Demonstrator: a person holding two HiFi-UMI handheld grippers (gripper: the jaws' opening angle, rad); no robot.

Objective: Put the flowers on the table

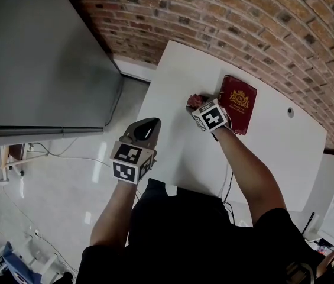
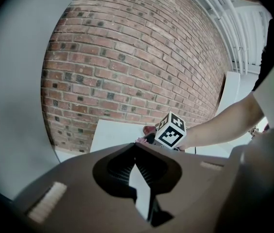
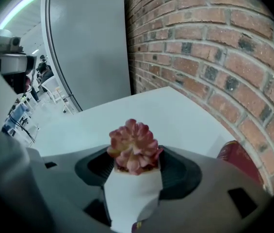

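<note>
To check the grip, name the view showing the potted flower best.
The right gripper view: the potted flower sits centred, held by the right gripper. The head view shows only its pink top; the left gripper view, a sliver.

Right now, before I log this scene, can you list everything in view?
table: one, white, against the brick wall
brick wall: one, red-brown, behind the table
book: one, red with a gold emblem, flat on the table beside the right gripper
cabinet: one, grey, left of the table
flower: one, pink, in a white pot, held over the table
left gripper: one, grey, off the table's left edge, jaws together, empty
right gripper: one, grey, over the table, jaws shut on the pot
</note>
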